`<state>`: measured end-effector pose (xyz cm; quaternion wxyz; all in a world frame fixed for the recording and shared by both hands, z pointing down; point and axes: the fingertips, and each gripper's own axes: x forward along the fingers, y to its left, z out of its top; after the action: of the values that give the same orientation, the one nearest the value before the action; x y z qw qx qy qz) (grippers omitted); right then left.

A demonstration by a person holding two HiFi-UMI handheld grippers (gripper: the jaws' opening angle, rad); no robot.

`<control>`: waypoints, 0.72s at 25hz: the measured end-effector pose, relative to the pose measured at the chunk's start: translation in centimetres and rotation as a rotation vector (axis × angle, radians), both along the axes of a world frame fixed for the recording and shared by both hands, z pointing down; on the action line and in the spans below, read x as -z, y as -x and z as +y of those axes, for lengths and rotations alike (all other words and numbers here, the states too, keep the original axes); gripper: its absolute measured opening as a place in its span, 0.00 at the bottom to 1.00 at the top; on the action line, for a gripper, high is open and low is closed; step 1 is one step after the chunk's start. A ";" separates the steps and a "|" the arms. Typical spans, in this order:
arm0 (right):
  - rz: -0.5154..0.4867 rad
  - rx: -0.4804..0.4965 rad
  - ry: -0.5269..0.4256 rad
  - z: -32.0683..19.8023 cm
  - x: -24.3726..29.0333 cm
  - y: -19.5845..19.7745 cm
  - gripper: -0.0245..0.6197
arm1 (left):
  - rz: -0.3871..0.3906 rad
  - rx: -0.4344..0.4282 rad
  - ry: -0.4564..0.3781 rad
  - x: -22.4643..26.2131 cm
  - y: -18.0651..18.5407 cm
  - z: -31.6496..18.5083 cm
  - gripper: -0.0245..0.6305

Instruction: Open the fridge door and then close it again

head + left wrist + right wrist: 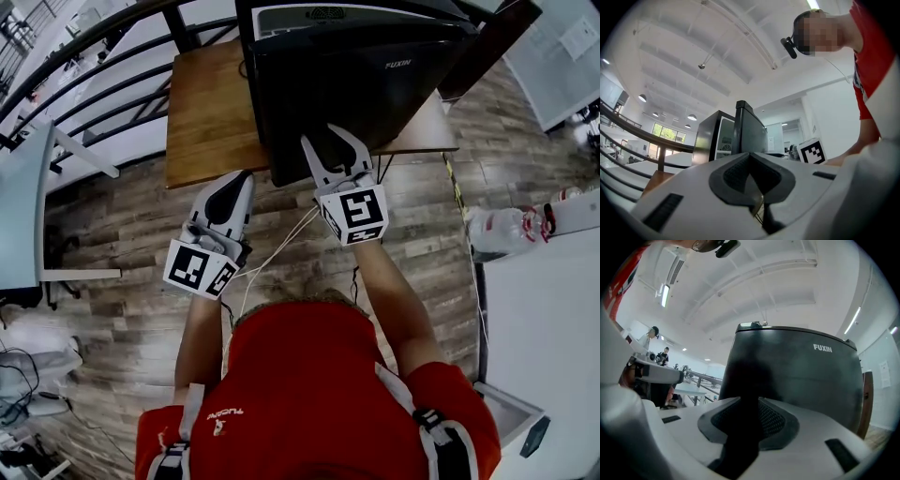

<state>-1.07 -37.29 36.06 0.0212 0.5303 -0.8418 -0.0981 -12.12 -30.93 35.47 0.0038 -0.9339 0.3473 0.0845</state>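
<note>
A black mini fridge (375, 84) marked FUXIN stands on a wooden table (211, 112). In the right gripper view its door (797, 376) fills the space straight ahead. My right gripper (328, 139) is up against the lower left part of the door front, its jaws apart, and the dark gap between the pads (776, 420) shows only the door beyond. My left gripper (241, 180) hangs shut and empty below the table's front edge, left of the fridge. From the left gripper view (751, 164) the door (750, 131) shows edge-on, standing forward of the cabinet.
A dark railing (84, 56) runs behind the table at the upper left. A white counter (539, 309) with a plastic bottle (502, 230) stands at the right, and a grey desk (19, 206) at the left. Cables (272, 258) trail over the wooden floor.
</note>
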 end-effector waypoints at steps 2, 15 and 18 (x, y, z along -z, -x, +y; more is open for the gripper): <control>0.006 0.007 0.007 -0.8 0.0 0.1 0.22 | -0.001 0.006 0.001 0.2 0.0 -0.3 0.05; 0.003 -0.020 0.042 -6.8 0.0 0.6 0.12 | 0.015 0.045 0.009 0.0 1.0 -3.1 0.05; -0.007 -0.036 0.056 -7.7 -0.3 0.4 0.11 | 0.015 0.049 0.010 -0.1 1.1 -3.6 0.05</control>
<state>-1.52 -45.00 36.35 0.0348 0.5449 -0.8347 -0.0722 -13.27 -34.55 35.58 -0.0015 -0.9245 0.3704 0.0897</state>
